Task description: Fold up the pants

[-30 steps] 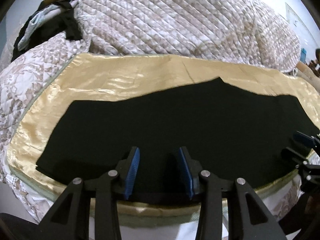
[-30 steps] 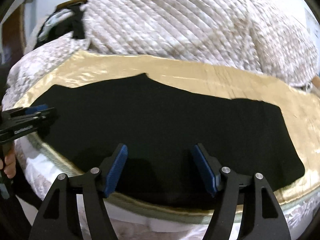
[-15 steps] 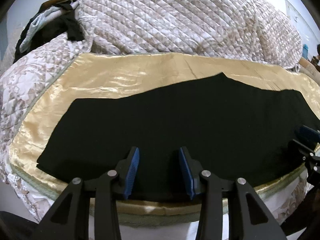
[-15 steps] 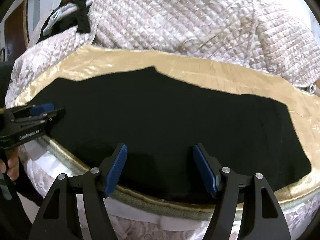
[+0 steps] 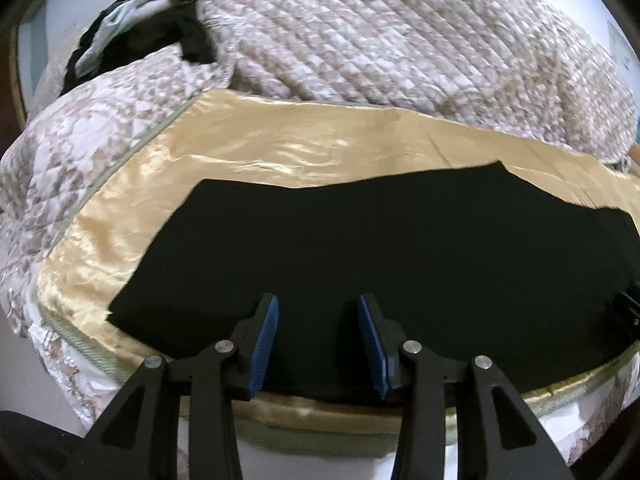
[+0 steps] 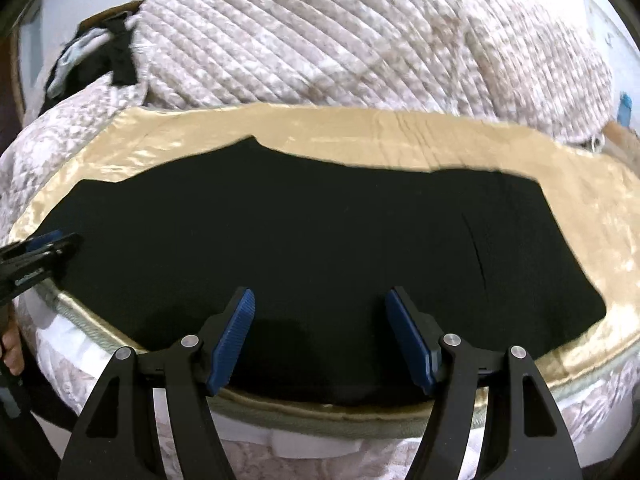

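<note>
Black pants [image 5: 380, 248] lie flat, stretched left to right on a gold satin sheet [image 5: 280, 148] along the bed's front edge. They also fill the middle of the right wrist view [image 6: 320, 240]. My left gripper [image 5: 317, 340] is open and empty over the pants' near edge, toward their left end. My right gripper [image 6: 320, 336] is open wider and empty over the near edge further right. The left gripper also shows at the left edge of the right wrist view [image 6: 44, 252].
A bunched quilted cream blanket [image 5: 380, 32] fills the back of the bed. Dark and pale clothes [image 5: 140, 28] lie at the back left. The mattress edge [image 6: 320, 420] drops away just below both grippers.
Both grippers have shifted along the bed's front edge; the left gripper's view moved left so the right gripper has nearly left its frame. The pants have not moved.
</note>
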